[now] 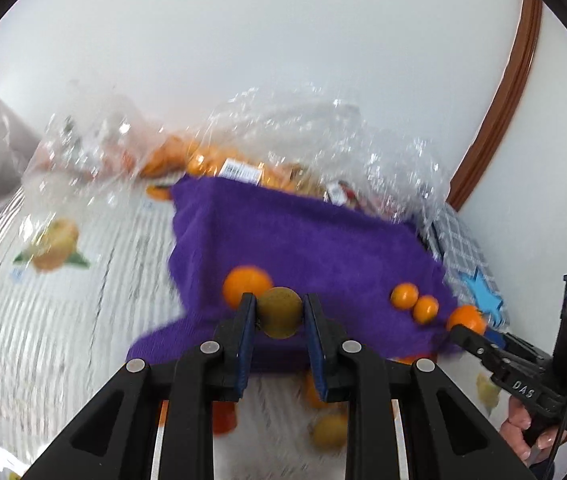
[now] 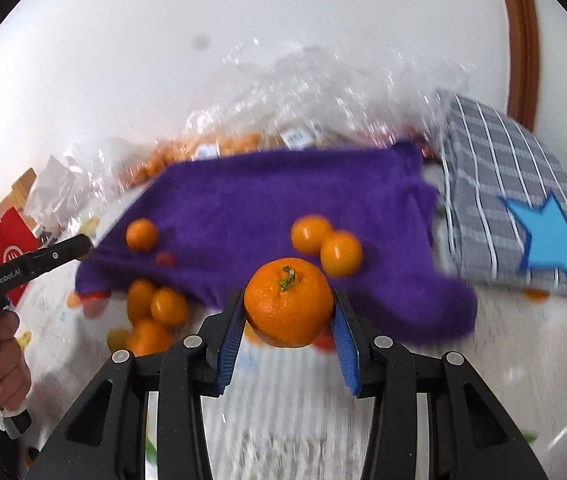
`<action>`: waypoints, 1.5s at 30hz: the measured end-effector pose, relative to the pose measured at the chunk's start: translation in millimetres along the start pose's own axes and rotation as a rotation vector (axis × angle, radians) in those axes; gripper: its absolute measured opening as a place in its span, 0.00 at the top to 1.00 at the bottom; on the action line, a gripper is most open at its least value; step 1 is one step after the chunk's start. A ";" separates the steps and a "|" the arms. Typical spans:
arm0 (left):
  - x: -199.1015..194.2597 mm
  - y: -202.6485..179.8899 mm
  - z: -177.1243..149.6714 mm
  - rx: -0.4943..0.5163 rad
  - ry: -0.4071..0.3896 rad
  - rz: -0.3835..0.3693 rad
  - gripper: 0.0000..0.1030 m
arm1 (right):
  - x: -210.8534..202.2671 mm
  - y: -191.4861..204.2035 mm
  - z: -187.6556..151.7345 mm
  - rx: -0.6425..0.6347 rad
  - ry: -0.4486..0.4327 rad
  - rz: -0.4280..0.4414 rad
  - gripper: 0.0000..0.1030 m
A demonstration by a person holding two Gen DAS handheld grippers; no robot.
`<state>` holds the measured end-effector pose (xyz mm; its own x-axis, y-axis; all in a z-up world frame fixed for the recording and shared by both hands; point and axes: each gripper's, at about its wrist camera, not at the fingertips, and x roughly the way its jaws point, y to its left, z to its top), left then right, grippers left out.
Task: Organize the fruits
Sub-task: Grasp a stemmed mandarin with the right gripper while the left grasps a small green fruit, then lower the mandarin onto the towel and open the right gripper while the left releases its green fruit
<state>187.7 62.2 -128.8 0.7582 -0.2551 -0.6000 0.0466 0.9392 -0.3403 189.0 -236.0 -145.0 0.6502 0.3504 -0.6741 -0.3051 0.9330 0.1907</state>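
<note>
I'm clamping the left gripper (image 1: 279,312) on a small, dull olive-brown round fruit (image 1: 280,311), and the right gripper (image 2: 288,312) is gripping a big, dimpled orange mandarin with a green stalk (image 2: 288,307); both fruits are hanging above the fuzzy purple cloth (image 2: 283,208). I'm worrying: round, smooth skins could be rolling out of flat blue pads, or bruising under squeeze. Three loose glossy little oranges (image 2: 325,244) are sitting on the soft pile, near the crinkly clear plastic bags (image 2: 303,80).

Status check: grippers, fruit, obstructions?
Left gripper shut on small brownish fruit. Right gripper shut on orange. Loose oranges on purple cloth; nothing blocking.
</note>
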 end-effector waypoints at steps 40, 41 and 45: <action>89.6 -32.9 -3.5 0.110 0.138 0.013 0.53 | 52.7 -7.3 29.2 -0.020 0.057 0.025 0.39; 85.1 -33.7 -2.9 0.116 0.125 0.020 0.52 | 49.2 -5.5 29.5 -0.027 0.046 0.018 0.39; 67.9 -30.0 -1.6 0.105 0.103 0.024 0.52 | 34.3 3.8 28.5 -0.055 0.011 0.012 0.39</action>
<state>236.7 16.4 -160.5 0.6898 -0.2493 -0.6797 0.1013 0.9629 -0.2503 230.0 -218.1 -147.0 0.6391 0.3601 -0.6796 -0.3505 0.9229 0.1594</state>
